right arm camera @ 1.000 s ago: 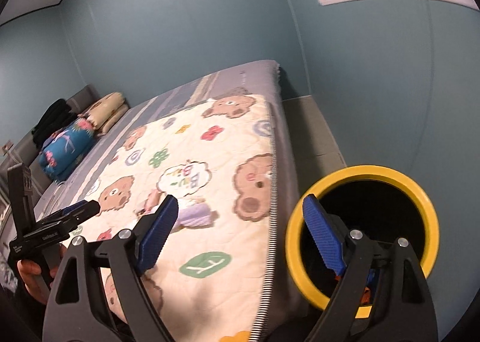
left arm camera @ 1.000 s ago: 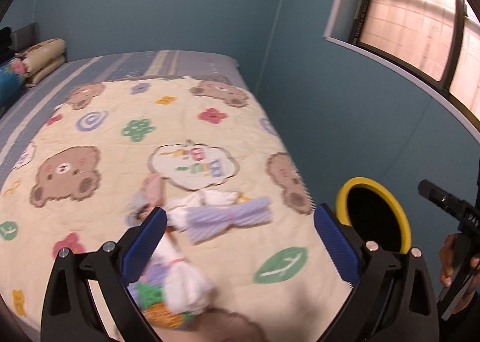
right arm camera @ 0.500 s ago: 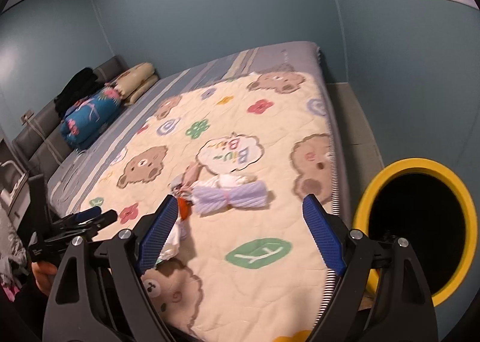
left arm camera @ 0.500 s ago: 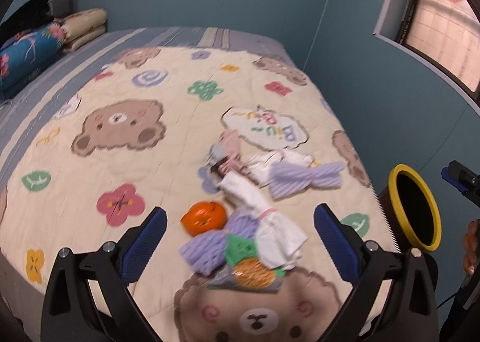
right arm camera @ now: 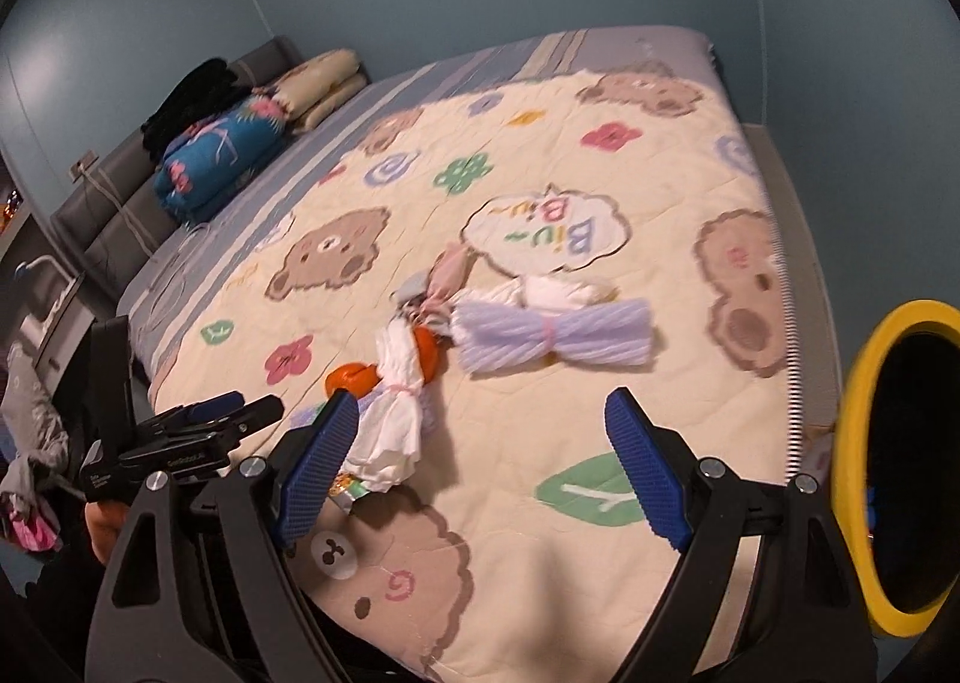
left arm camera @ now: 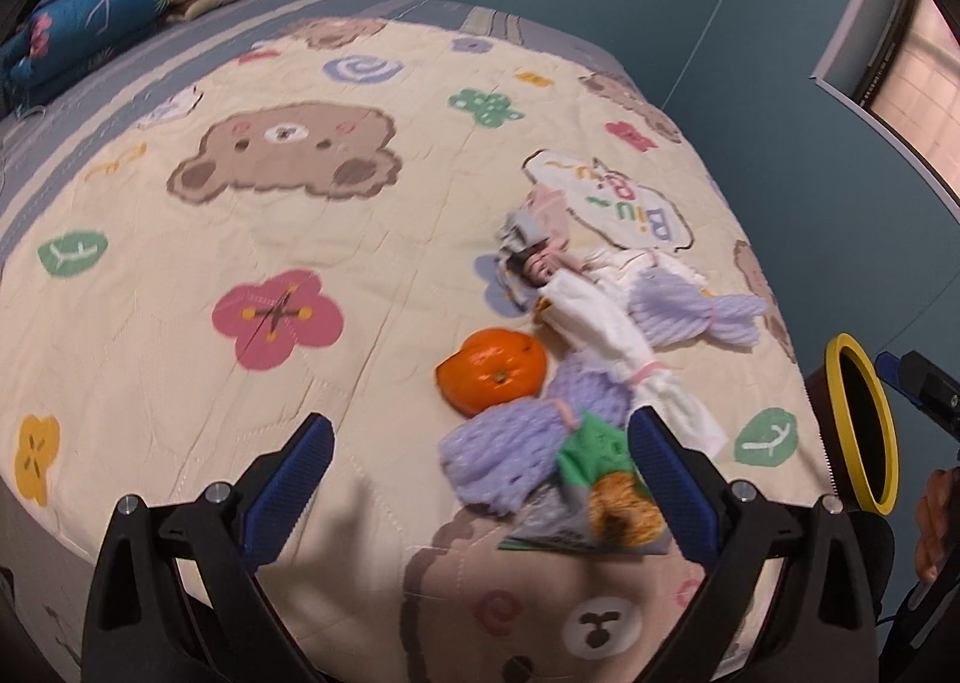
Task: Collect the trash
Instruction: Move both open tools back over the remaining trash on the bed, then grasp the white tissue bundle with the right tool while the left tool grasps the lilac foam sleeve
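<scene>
My left claw [left arm camera: 477, 467] gapes wide, gripping nothing, above the quilt [left arm camera: 180, 371]. Ahead lies the trash: orange peel [left arm camera: 492, 372], a green snack wrapper [left arm camera: 591, 494], bundled purple towels [left arm camera: 696, 311]. My right claw [right arm camera: 480, 461] is equally spread and empty. The yellow-rimmed bin [right arm camera: 888, 611] stands beside the bed; only the right view looks into its dark inside, contents unclear.

Left gripper [left arm camera: 477, 482] is angling downward, jaws standing wide, nothing between the pads [left arm camera: 287, 478] — right gripper [right arm camera: 483, 458] is doing likewise, jaws spread, empty, a hand [left arm camera: 933, 515] gripping its handle.
</scene>
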`<control>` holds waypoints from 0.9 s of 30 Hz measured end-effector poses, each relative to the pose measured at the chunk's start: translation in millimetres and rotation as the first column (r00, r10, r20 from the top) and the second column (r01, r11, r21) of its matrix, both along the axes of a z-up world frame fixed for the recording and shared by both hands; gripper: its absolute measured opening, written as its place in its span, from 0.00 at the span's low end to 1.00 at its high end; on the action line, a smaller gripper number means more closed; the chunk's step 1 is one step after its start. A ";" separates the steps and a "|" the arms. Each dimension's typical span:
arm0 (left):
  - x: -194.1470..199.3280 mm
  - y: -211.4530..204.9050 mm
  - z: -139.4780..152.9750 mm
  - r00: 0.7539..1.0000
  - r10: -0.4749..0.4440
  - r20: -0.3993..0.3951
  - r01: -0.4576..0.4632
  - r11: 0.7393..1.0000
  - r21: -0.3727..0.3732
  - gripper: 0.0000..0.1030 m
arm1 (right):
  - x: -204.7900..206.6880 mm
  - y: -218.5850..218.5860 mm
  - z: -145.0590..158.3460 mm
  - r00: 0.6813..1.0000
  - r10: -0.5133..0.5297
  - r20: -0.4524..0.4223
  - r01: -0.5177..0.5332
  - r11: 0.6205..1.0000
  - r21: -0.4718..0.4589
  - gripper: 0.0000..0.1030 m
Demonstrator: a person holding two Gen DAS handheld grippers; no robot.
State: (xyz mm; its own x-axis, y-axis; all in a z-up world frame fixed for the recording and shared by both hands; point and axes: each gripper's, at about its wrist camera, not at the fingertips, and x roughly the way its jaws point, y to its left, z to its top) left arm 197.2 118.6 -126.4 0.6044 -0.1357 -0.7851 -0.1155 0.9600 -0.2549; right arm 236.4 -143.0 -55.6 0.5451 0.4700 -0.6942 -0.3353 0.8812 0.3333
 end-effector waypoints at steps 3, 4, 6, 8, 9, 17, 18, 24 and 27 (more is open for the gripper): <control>0.7 7.2 -10.9 1.000 0.012 -0.024 -0.013 1.000 -0.027 0.92 | 8.5 16.0 -12.2 0.999 0.041 -0.033 -0.041 0.999 0.009 0.77; 0.8 9.5 -14.3 0.999 0.019 -0.033 -0.020 0.999 -0.039 0.92 | 11.7 20.7 -16.2 0.998 0.053 -0.047 -0.052 0.999 0.012 0.75; 1.7 14.7 -20.8 0.998 0.028 -0.049 -0.032 0.997 -0.065 0.92 | 17.8 31.4 -26.3 0.994 0.082 -0.079 -0.081 0.997 0.018 0.73; 3.0 19.6 -27.2 0.997 0.035 -0.063 -0.041 0.995 -0.093 0.92 | 23.4 41.7 -34.9 0.989 0.104 -0.103 -0.102 0.995 0.020 0.72; 3.7 21.1 -29.3 0.997 0.036 -0.067 -0.043 0.994 -0.100 0.92 | 26.6 46.6 -40.0 0.987 0.110 -0.118 -0.108 0.994 0.020 0.72; 7.7 25.7 -44.4 0.995 0.028 -0.095 -0.043 0.986 -0.159 0.92 | 41.7 73.2 -72.9 0.963 0.154 -0.220 -0.151 0.988 0.031 0.69; 8.7 24.7 -46.5 0.995 0.021 -0.101 -0.038 0.985 -0.168 0.92 | 42.6 74.3 -76.7 0.961 0.155 -0.230 -0.151 0.988 0.031 0.69; 12.1 20.2 -50.1 0.994 0.013 -0.104 -0.028 0.989 -0.143 0.85 | 51.2 75.3 -93.6 0.949 0.145 -0.279 -0.136 0.989 0.053 0.64; 14.1 16.7 -51.4 0.994 -0.008 -0.107 -0.008 0.989 -0.147 0.71 | 52.4 79.6 -99.8 0.944 0.153 -0.292 -0.145 0.988 0.048 0.59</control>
